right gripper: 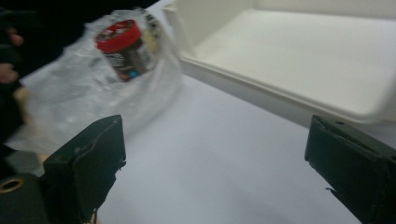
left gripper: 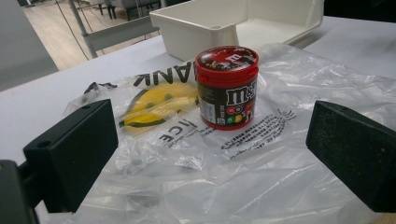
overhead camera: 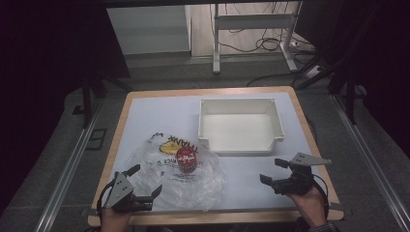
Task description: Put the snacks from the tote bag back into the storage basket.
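Far right quarter: white bin [overhead camera: 240,126], open-topped, walls block low passes; a free strip of table [overhead camera: 150,108] runs behind it.
Near left: crumpled plastic bag [overhead camera: 191,181] spreads to the near edge.
On the bag: M&M's can [overhead camera: 186,160] upright, clear all round.
Near right corner: bare surface between bag and bin.
Far left corner: bare.

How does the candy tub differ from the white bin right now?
The M&M's tub is small, round, red-lidded and shut; the white bin is far bigger, rectangular, open-topped and empty. The tub stands on the clear plastic bag; the bin sits directly on the table. Both stand upright, touched by neither gripper.
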### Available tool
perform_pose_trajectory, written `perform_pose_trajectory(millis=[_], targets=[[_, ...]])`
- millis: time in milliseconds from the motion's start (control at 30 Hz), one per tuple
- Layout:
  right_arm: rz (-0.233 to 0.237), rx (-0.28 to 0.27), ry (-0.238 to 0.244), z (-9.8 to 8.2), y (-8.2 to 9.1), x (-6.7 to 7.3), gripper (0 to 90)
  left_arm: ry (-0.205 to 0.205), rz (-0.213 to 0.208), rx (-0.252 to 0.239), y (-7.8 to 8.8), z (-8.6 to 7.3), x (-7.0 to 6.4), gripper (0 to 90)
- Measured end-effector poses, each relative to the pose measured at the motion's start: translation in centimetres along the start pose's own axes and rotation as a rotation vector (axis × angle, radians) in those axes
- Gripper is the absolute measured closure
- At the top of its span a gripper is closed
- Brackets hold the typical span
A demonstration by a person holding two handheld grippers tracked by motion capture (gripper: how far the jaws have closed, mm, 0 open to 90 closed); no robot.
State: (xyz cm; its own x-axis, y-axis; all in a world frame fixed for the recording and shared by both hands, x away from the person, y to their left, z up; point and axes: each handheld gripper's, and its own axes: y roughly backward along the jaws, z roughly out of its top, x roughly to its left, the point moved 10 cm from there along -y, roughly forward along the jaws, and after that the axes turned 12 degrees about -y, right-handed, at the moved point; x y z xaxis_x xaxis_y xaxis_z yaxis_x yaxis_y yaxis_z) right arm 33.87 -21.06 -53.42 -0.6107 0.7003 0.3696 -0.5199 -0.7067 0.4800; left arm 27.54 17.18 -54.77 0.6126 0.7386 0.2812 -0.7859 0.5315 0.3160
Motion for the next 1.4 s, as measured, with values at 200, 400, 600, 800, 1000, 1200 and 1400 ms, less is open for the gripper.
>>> perform_pose_trajectory(millis=[200,400,600,800,1000,1200,1400], targets=[[-0.014,-0.012,0.063,0.3,-0.1,0.1,1.7,0.007,0.002,-0.005,0.2,0.0,0.2,2.1],[-0.022,-0.023,0.1,0.4,0.0,0.3,1.1,0.002,0.0,-0.003,0.1,0.0,0.1,2.1],[-0.018,-0.019,0.081,0.3,0.0,0.1,1.3,0.006,0.001,-0.002,0.1,-0.1,0.1,2.1],[-0.029,-0.018,0.094,0.3,0.0,0.3,1.5,0.001,0.001,0.002,0.1,-0.1,0.0,2.0],[-0.039,-0.015,0.129,0.4,-0.1,0.5,1.5,0.001,0.002,0.002,0.1,-0.1,0.0,2.0],[-0.037,-0.017,0.156,0.5,-0.4,0.9,1.5,0.002,0.002,0.002,0.1,-0.1,0.0,2.0],[-0.044,-0.017,0.185,0.6,-0.7,1.2,1.5,0.001,0.001,0.002,0.1,-0.1,0.0,2.0]])
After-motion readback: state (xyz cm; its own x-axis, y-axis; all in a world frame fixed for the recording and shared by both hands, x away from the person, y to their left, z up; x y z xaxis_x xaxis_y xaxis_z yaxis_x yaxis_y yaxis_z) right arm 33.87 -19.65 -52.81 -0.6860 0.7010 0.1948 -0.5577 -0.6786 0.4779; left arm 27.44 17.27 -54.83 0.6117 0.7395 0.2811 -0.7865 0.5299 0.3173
